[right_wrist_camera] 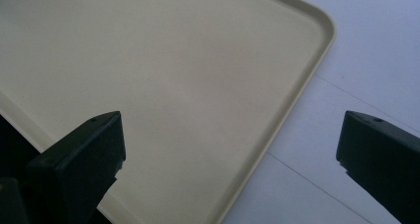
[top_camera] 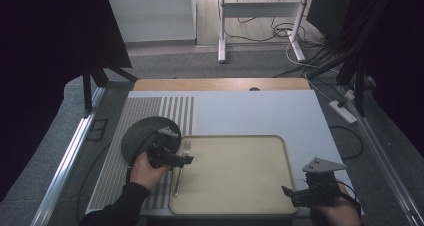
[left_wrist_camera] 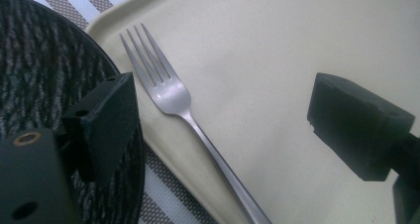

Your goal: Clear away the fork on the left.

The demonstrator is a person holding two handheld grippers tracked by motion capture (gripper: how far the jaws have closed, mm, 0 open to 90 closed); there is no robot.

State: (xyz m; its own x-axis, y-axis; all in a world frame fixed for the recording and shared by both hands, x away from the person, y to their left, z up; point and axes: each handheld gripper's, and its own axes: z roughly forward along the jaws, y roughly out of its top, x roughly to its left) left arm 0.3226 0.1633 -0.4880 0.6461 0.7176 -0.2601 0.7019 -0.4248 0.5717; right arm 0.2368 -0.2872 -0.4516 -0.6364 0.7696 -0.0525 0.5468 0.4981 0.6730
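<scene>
Hovering over fork [left_wrist_camera: 184,116], left gripper [top_camera: 186,159] spread wide, nothing pinched. Lying flat on tray [top_camera: 240,196] at its 9 o'clock edge, just beside dark plate [top_camera: 137,133]; long axis running 12 to 6, tines toward 12. Sitting between the spread jaws in left gripper view, untouched. Right gripper [top_camera: 287,191] also spread, empty, well apart at tray's 4 o'clock corner; left hand [top_camera: 145,171] nearer.

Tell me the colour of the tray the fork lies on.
Pale beige tray, seen best in the right gripper view.
</scene>
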